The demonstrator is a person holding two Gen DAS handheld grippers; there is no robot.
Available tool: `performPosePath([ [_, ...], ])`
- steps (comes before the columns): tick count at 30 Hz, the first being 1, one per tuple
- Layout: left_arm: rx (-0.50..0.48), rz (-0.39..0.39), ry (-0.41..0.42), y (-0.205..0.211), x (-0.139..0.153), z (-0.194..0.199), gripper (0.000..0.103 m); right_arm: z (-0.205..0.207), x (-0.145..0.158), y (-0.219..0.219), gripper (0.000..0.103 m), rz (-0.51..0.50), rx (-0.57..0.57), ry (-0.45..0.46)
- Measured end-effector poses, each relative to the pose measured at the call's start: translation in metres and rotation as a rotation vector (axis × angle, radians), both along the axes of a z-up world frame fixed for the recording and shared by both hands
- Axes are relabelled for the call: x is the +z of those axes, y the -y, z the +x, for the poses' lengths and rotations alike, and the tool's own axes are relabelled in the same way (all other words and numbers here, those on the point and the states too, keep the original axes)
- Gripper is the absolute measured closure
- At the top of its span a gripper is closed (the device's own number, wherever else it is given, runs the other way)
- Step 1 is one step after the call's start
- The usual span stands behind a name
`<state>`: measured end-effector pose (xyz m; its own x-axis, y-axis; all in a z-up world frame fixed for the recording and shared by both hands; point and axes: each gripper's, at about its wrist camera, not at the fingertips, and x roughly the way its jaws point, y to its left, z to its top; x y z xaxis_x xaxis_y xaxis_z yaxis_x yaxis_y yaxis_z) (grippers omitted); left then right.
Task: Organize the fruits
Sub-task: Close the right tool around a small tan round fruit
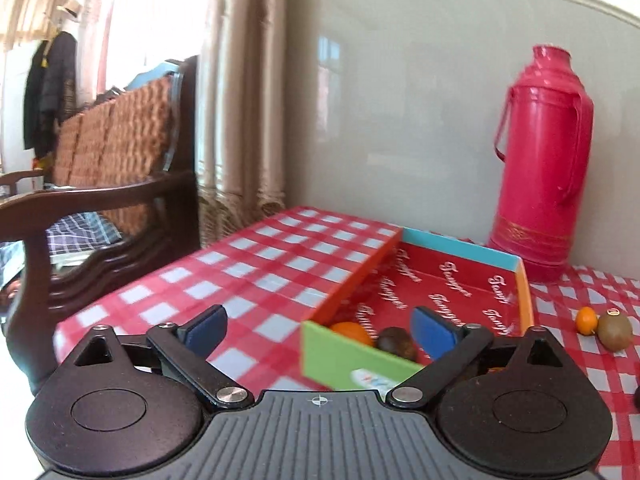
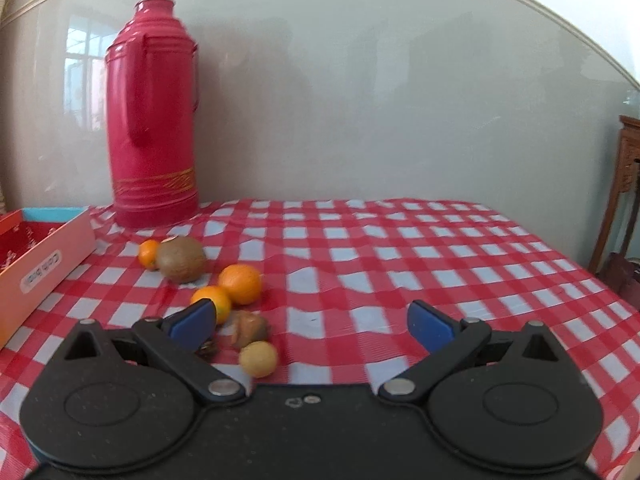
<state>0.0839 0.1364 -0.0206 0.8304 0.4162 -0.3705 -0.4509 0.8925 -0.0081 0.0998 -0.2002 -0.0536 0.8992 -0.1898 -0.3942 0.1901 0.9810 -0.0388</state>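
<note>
Right now I hold my left gripper (image 1: 320, 330) spread wide and empty over the box (image 1: 360, 364), which already keeps an orange (image 1: 352, 332); my right gripper (image 2: 316, 326), also spread, faces the loose fruits (image 2: 240, 284) on the tablecloth (image 2: 400, 248).

A table with a red-and-white checked cloth (image 2: 400, 248) carries a shallow cardboard box (image 1: 416, 280) (two fruits inside), a red flask (image 2: 154, 120) by the wall, and loose fruit: a kiwi (image 2: 181, 258), three oranges (image 2: 240, 283), a small yellow fruit (image 2: 258, 358).
</note>
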Motion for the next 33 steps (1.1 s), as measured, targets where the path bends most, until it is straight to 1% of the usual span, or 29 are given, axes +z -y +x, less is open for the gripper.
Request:
performPosePath([
  [1, 0.008, 0.006, 0.008, -0.004, 0.000, -0.006, 0.005, 0.002, -0.001, -0.003, 0.015, 0.002, 0.011, -0.006],
  [2, 0.015, 0.013, 0.017, -0.007, 0.000, -0.010, 0.005, 0.004, -0.002, -0.006, 0.023, 0.003, 0.018, -0.013],
  [4, 0.031, 0.021, 0.026, -0.013, 0.001, -0.018, 0.004, 0.010, -0.005, -0.010, 0.035, 0.010, 0.026, -0.036],
  [7, 0.044, 0.044, 0.054, -0.020, 0.003, -0.028, 0.002, 0.018, -0.011, -0.011, 0.043, 0.054, 0.043, -0.087],
  [8, 0.052, 0.048, 0.060, -0.023, 0.003, -0.029, 0.000, 0.019, -0.013, -0.009, 0.051, 0.075, 0.046, -0.097],
  [9, 0.062, 0.050, 0.066, -0.025, 0.003, -0.031, 0.000, 0.020, -0.014, -0.007, 0.058, 0.088, 0.046, -0.106],
  [11, 0.076, 0.041, 0.074, -0.031, 0.004, -0.034, 0.000, 0.022, -0.016, -0.003, 0.063, 0.115, 0.044, -0.118],
  [12, 0.082, 0.031, 0.074, -0.034, 0.004, -0.034, 0.000, 0.022, -0.018, -0.001, 0.066, 0.129, 0.047, -0.125],
  [14, 0.096, 0.004, 0.068, -0.042, 0.003, -0.032, 0.000, 0.025, -0.021, 0.003, 0.071, 0.155, 0.052, -0.145],
  [17, 0.119, -0.023, 0.065, -0.049, 0.000, -0.033, 0.000, 0.027, -0.025, 0.001, 0.072, 0.153, 0.052, -0.160],
  [20, 0.134, -0.021, 0.066, -0.053, -0.002, -0.035, 0.000, 0.029, -0.025, -0.002, 0.087, 0.148, 0.070, -0.157],
  [23, 0.149, -0.023, 0.066, -0.059, -0.003, -0.038, 0.000, 0.029, -0.026, -0.007, 0.087, 0.123, 0.071, -0.154],
  [25, 0.164, -0.030, 0.066, -0.064, -0.003, -0.041, 0.000, 0.026, -0.026, -0.005, 0.087, 0.144, 0.075, -0.145],
  [29, 0.202, -0.056, 0.069, -0.079, -0.005, -0.047, 0.000, 0.018, -0.014, -0.009, 0.087, 0.128, 0.074, -0.065],
  [33, 0.260, -0.088, 0.074, -0.096, -0.008, -0.057, 0.000, 0.011, 0.002, -0.023, 0.087, 0.158, 0.143, 0.027],
])
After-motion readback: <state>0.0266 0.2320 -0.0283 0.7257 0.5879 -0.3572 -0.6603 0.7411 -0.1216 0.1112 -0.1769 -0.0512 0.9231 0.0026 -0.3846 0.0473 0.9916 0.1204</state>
